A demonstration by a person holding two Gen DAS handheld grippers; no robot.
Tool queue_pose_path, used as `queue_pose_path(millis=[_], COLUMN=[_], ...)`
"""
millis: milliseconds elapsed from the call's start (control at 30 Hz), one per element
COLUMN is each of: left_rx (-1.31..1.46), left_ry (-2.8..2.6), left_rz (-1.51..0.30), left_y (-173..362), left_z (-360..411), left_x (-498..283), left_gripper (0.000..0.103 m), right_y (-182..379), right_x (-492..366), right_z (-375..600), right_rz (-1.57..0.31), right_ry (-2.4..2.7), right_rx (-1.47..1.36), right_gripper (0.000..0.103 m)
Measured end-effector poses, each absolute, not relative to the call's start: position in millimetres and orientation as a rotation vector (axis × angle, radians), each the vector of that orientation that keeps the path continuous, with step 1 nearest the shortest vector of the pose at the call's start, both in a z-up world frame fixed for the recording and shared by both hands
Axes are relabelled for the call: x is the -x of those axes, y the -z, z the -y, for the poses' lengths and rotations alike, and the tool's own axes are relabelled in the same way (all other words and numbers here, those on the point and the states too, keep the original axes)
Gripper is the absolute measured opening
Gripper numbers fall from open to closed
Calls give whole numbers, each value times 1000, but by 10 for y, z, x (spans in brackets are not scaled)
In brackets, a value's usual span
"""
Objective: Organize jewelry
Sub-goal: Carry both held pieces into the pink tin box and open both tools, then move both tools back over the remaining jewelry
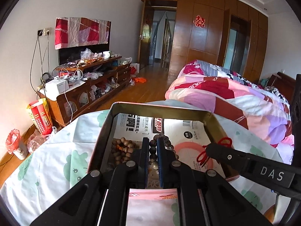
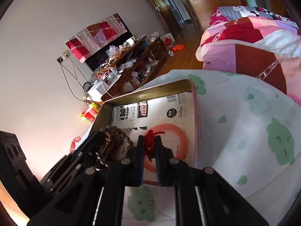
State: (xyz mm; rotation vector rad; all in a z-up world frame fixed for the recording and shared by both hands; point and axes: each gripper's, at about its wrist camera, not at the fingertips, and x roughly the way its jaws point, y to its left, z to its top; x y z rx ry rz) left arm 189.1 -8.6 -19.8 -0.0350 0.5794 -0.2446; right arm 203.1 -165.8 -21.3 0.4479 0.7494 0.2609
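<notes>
An open metal tin (image 1: 160,107) (image 2: 148,88) with gold inner walls and a printed paper lining sits on the bed. My left gripper (image 1: 152,141) is shut on a string of dark grey beads (image 1: 152,151) low inside the tin. A brown wooden bead bracelet (image 1: 122,149) (image 2: 111,141) lies beside it on the left. My right gripper (image 2: 150,138) (image 1: 209,148) reaches in from the right, shut on a red cord (image 2: 149,141) (image 1: 224,141) over a pink ring (image 2: 180,131) on the lining. The left gripper (image 2: 94,138) shows at the tin's left side.
The tin rests on a white sheet with green cloud prints (image 1: 56,162) (image 2: 244,131). A patchwork quilt (image 1: 235,98) is heaped behind it to the right. A cluttered wooden TV cabinet (image 1: 90,82) lines the left wall, with wooden floor (image 1: 150,82) beyond.
</notes>
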Motion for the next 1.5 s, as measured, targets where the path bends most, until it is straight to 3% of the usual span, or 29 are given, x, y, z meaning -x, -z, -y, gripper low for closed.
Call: queue_pose_path(millis=[100, 300, 400, 533, 567, 1167, 1500], left_rx=[54, 61, 48, 24, 22, 44, 41], left_ry=[220, 197, 191, 166, 162, 183, 268], left_rz=[-593, -619, -636, -655, -645, -615, -597], left_y=[209, 243, 257, 273, 263, 220, 132], left_z=[38, 21, 40, 75, 71, 27, -16], left_x=[-1925, -1963, -1977, -1985, -1968, -1908, -1594], left_gripper=[7, 8, 13, 56, 60, 61, 61], right_y=[237, 206, 171, 144, 140, 41, -98], right_x=[-2043, -1995, -1972, -1949, -1946, -1846, -1387], right_z=[1667, 1689, 1687, 1733, 1741, 1860, 2130], right_rz=[-759, -729, -708, -684, -681, -608, -566], right_ry=[-267, -265, -269, -264, -262, -251, -178], right_rx=[-460, -468, -467, -478, -480, -510, -514], right_gripper=[16, 53, 55, 55, 55, 55, 55])
